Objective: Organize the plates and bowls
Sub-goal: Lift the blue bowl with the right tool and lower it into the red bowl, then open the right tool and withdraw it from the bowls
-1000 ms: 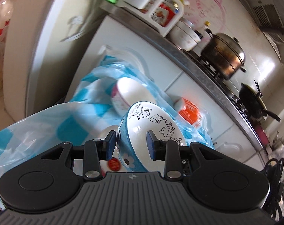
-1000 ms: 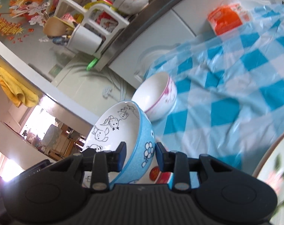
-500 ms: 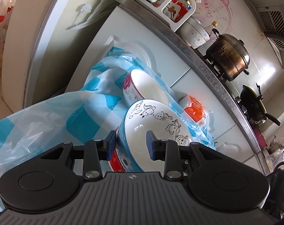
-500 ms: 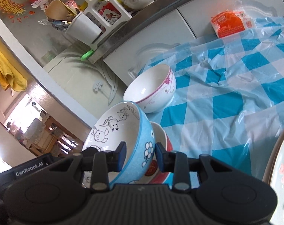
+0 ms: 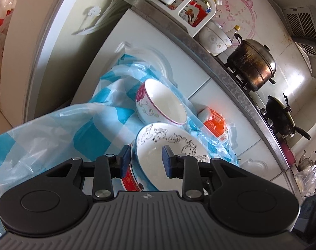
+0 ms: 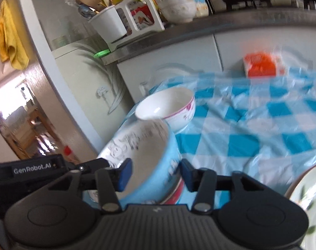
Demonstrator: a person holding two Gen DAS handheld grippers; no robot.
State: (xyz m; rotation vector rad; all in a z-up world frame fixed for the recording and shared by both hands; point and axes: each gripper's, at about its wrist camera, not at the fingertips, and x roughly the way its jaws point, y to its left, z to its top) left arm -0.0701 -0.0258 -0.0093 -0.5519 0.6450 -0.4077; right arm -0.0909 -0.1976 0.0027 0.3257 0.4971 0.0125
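Observation:
A blue bowl (image 5: pixel 172 145) with cartoon animals drawn inside sits nested in a red bowl (image 5: pixel 129 179) on the checked cloth. My left gripper (image 5: pixel 145 162) is shut on its rim, one pad outside the wall and one inside. In the right wrist view the same blue bowl (image 6: pixel 158 156) has its wall between the jaws of my right gripper (image 6: pixel 155 175). Those jaws are opening, and neither pad presses on the wall. The red bowl (image 6: pixel 174 191) shows just under it. A white bowl with pink flowers (image 5: pixel 162 102) (image 6: pixel 168 106) stands upright just behind.
A blue-and-white plastic cloth (image 6: pixel 251 129) covers the table. An orange packet (image 6: pixel 260 64) lies at its far edge by white cabinets. A leaf-patterned plate (image 6: pixel 308 198) is at lower right. The counter above holds a utensil rack (image 6: pixel 124 20), a pot (image 5: pixel 251 66) and a wok (image 5: pixel 281 116).
The blue bowl came down from a steep tilt and settled level into the red bowl. My right gripper rolled and its jaws let go of the rim. The left grip stayed.

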